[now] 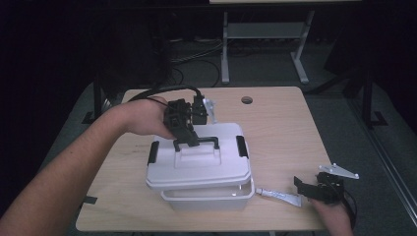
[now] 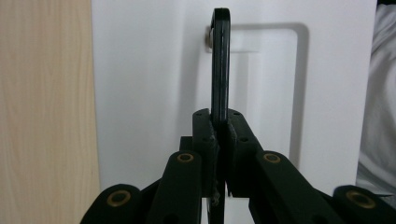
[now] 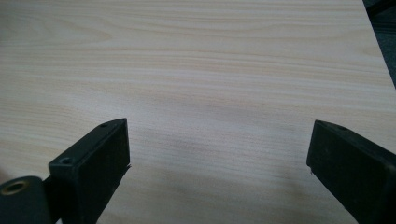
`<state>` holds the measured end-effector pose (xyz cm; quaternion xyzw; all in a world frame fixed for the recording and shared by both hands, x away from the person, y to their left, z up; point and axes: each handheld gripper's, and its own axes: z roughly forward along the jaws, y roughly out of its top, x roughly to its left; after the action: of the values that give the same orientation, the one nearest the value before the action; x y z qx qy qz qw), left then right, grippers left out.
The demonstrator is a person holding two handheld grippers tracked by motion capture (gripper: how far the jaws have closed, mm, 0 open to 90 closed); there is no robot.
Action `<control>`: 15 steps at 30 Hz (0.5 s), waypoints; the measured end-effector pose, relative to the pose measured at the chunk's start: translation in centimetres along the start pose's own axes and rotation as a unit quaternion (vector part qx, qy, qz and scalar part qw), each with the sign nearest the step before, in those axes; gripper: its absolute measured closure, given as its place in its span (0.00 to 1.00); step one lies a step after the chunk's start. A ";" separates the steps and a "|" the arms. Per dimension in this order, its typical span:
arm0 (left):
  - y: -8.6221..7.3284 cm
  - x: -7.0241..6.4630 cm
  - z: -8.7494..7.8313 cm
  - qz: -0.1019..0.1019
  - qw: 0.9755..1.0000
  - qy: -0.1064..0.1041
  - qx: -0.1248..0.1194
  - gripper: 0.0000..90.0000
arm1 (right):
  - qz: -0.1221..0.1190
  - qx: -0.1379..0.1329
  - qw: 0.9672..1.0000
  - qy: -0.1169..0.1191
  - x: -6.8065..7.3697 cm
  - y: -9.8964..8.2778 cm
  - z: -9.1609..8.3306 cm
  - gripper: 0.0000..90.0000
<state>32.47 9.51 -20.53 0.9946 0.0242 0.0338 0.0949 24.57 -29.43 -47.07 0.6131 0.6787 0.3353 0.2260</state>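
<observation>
High view shows your left claw [image 1: 184, 140] clamped on the black handle [image 1: 199, 142] of the white box lid [image 1: 196, 164], which sits askew on the white box [image 1: 206, 199] mid-worktop [image 1: 280, 128]. Right of the box lies a tube [image 1: 280, 195], then your right claw [image 1: 310, 189], jaws wide apart.

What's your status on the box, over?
Left gripper shut on lid handle, white lid sitting askew on box. Right gripper open over bare table. Tube beside box.
</observation>
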 end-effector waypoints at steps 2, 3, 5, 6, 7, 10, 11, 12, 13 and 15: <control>-1.0 0.0 -0.5 -0.001 1.000 0.009 -0.002 0.93 | -0.001 0.000 1.000 0.000 0.0 0.0 0.0 0.06; -1.4 0.0 -0.7 0.000 1.000 0.012 -0.005 0.93 | 0.000 0.000 1.000 0.000 0.0 0.0 0.0 0.06; -2.6 0.0 -1.1 0.001 1.000 0.018 -0.008 0.93 | -0.001 0.001 1.000 0.000 0.0 0.0 0.0 0.06; -3.0 0.0 -1.3 -0.006 1.000 0.017 -0.011 0.93 | 0.000 0.001 1.000 -0.001 0.0 0.0 0.0 0.06; -3.8 0.0 -1.5 -0.010 1.000 0.018 -0.012 0.93 | 0.000 0.001 1.000 -0.001 0.0 0.0 0.0 0.06; -5.9 0.0 -1.9 -0.024 0.999 0.022 -0.012 0.93 | 0.000 0.002 1.000 -0.002 0.0 -0.1 0.0 0.06; -6.6 -0.1 -2.0 -0.030 0.999 0.021 -0.012 0.93 | 0.000 0.002 1.000 -0.002 0.0 -0.1 0.0 0.06; -7.3 -0.1 -2.1 -0.033 0.999 0.018 -0.012 0.93 | 0.001 0.002 1.000 -0.002 0.0 -0.1 0.0 0.06; -7.8 -0.2 -2.2 -0.036 0.999 0.019 -0.012 0.93 | 0.001 0.003 1.000 -0.002 0.0 -0.1 0.0 0.06; -9.4 -0.3 -2.4 -0.047 0.999 0.018 -0.014 0.93 | 0.000 0.003 1.000 -0.003 0.0 -0.1 0.1 0.06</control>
<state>31.62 19.21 -19.98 0.9902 0.0718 0.0476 0.1097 24.55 -29.38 -47.16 0.6149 0.6789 0.3314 0.2263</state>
